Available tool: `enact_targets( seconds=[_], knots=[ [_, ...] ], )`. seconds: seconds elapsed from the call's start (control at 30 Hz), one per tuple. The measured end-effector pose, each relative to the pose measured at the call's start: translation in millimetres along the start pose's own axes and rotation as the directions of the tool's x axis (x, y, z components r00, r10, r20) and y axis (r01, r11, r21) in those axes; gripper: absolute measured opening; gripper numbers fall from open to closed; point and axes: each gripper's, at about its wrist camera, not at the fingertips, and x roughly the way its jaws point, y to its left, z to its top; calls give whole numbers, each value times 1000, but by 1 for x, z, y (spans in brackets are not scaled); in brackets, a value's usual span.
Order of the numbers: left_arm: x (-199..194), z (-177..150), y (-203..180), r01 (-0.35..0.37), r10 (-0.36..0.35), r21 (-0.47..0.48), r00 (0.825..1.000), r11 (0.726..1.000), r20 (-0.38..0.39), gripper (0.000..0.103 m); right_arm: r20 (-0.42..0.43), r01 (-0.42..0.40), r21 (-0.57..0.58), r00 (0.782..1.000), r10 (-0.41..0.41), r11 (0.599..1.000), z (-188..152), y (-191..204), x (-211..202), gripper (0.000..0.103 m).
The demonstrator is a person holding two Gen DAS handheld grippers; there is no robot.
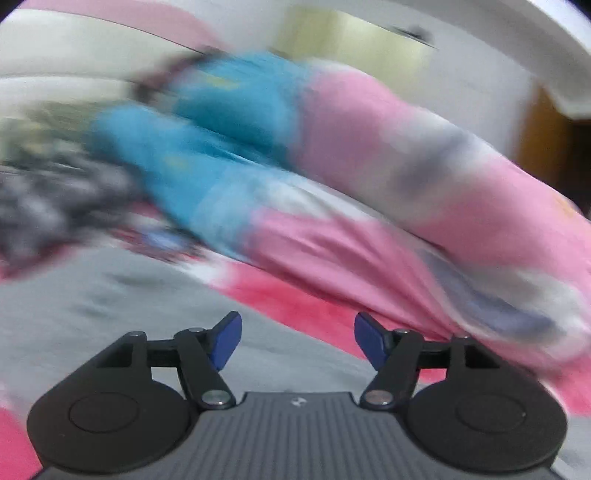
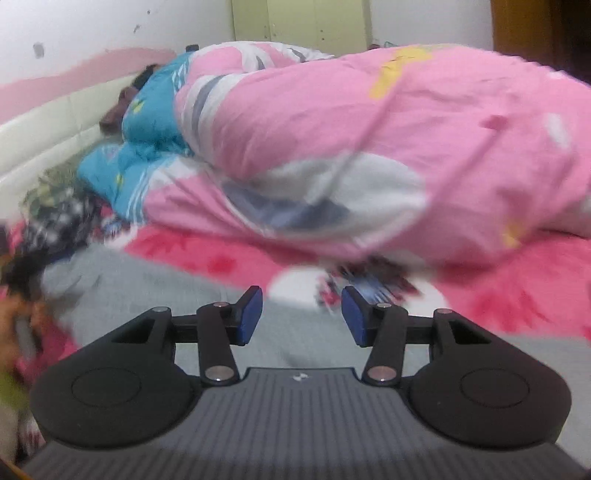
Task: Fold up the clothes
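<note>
While both jaws gape, only right gripper (image 2: 302,315) shows wardrobe (image 2: 301,22) — sharply.

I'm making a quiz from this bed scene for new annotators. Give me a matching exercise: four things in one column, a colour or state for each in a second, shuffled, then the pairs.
Things:
1. big rolled quilt
2. garment lying under the tools
3. bedding bundle near the headboard
4. right tool

Colour or state:
A. blue
B. open, nothing between its pads
C. grey
D. pink with white patches

Pairs: 1-D, 2-C, 3-A, 4-B
</note>
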Motion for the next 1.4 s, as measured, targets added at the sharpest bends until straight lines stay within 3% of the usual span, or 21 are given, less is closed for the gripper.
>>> enact_targets(
  seconds=[0.07,0.13,0.23,0.37,0.47,0.57,0.63,0.7,0.77,0.83,0.87,0.9,0.93,1.0,1.07,1.17,1.27,1.4],
  knots=[
    [10,-13,-25,94,-91,52,993,994,-70,69,24,68,-110,998,-66,992,-34,18,-29,52],
    [22,-31,-44,74,-60,128,992,989,-111,69,53,128,-225,992,-119,966,-70,39,-54,62],
    [37,-52,-55,-15,49,228,988,974,-143,69,44,137,-393,991,-130,909,-124,71,-78,63],
    [37,-57,-57,-37,68,246,991,969,-118,69,-88,77,-493,987,-137,867,-178,102,-78,61],
    [38,-58,-55,-42,71,244,991,969,-112,69,-110,141,-556,964,-241,819,-209,107,-68,58],
    [38,-58,-54,-44,72,246,992,968,-107,69,-91,178,-513,962,-259,840,-208,100,-67,49],
    [39,-57,-54,-44,72,246,992,968,-107,69,-98,188,-482,959,-265,856,-200,96,-68,36],
    [39,-57,-54,-43,72,244,992,969,-108,70,-84,164,-406,973,-216,899,-185,91,-76,36],
    [39,-57,-53,-41,69,240,992,970,-110,71,-46,155,-284,983,-175,946,-158,74,-77,36],
    [39,-56,-53,-36,64,236,992,971,-113,72,-11,182,-59,983,-183,981,-139,34,-78,36],
    [39,-56,-53,-35,63,235,991,971,-114,72,6,191,61,981,-192,980,-130,13,-79,39],
    [39,-56,-53,-33,62,235,991,971,-115,73,8,210,210,976,-217,955,-127,-15,-79,40],
    [39,-56,-53,-33,62,235,991,971,-116,73,-19,240,353,968,-249,904,-130,-42,-78,41],
    [40,-56,-53,-33,61,236,991,971,-116,73,-111,292,595,952,-284,748,-144,-94,-75,41],
    [40,-56,-53,-33,61,236,991,971,-116,74,-177,286,747,956,-235,600,-167,-129,-65,41],
    [40,-57,-54,-35,63,237,991,971,-114,74,-168,201,887,979,-116,416,-196,-156,-49,39],
    [40,-57,-55,-39,67,240,991,970,-113,74,-121,138,911,990,-69,389,-195,-159,-29,39],
    [40,-57,-54,-37,65,236,991,971,-113,74,-46,54,956,998,-33,288,-191,-172,5,35]
  ],
)
